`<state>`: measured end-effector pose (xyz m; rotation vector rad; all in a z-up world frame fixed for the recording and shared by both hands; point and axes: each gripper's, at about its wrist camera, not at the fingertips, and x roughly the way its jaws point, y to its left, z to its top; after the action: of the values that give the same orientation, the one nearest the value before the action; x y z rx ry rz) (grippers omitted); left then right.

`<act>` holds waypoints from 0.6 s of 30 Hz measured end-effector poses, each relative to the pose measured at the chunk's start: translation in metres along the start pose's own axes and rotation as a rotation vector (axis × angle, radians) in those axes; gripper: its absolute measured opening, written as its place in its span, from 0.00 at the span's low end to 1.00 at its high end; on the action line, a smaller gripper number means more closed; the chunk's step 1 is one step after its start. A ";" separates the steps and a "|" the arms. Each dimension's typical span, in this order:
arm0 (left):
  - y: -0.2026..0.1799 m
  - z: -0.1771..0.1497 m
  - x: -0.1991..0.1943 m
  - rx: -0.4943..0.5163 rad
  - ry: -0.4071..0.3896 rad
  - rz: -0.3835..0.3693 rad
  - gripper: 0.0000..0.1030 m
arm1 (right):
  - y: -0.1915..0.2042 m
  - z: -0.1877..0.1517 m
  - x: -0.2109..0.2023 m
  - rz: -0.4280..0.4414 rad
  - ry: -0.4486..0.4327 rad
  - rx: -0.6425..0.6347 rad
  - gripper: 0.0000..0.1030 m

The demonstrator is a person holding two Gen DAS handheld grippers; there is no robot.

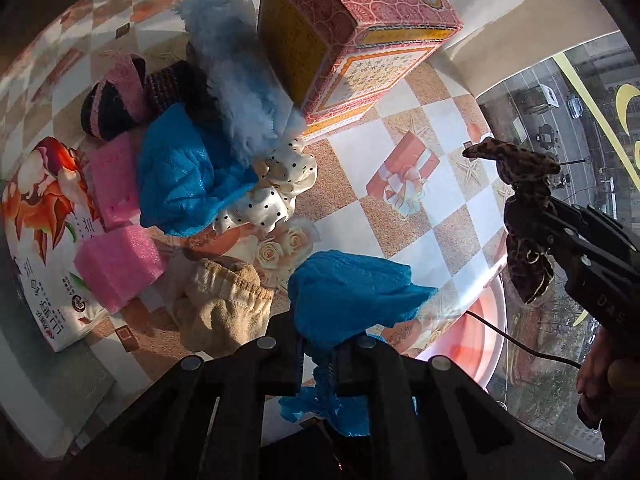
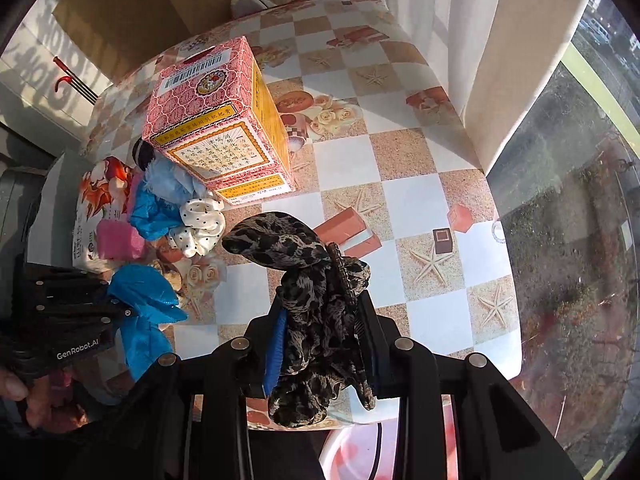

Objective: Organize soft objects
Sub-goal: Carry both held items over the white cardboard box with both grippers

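1. The left hand-held gripper (image 1: 320, 354) is clamped on a blue cloth (image 1: 352, 300), lifted off the bench (image 1: 404, 120) near its front edge.
2. The right hand-held gripper (image 2: 320, 344) pinches a leopard scrunchie (image 2: 316, 312), also raised.
3. Both look bound for the pink tub (image 1: 476, 332) below the edge, possibly.
4. The remaining pile (image 1: 208, 168) waits beside the box (image 1: 344, 40).
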<state>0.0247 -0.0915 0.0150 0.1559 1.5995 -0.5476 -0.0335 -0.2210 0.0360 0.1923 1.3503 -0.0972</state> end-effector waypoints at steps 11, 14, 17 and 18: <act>0.048 0.047 -0.104 -0.049 -0.260 0.104 0.10 | -0.004 0.069 -0.060 0.070 -0.192 0.122 0.28; 0.071 0.053 -0.124 -0.095 -0.285 0.141 0.10 | 0.011 0.095 -0.069 0.076 -0.224 0.091 0.28; 0.088 0.054 -0.130 -0.154 -0.305 0.173 0.10 | 0.033 0.120 -0.076 0.098 -0.239 0.050 0.28; 0.094 0.054 -0.134 -0.170 -0.310 0.180 0.10 | 0.042 0.126 -0.077 0.111 -0.238 0.039 0.28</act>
<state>0.1282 -0.0027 0.1206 0.0811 1.3070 -0.2783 0.0781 -0.2078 0.1408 0.2794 1.0990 -0.0510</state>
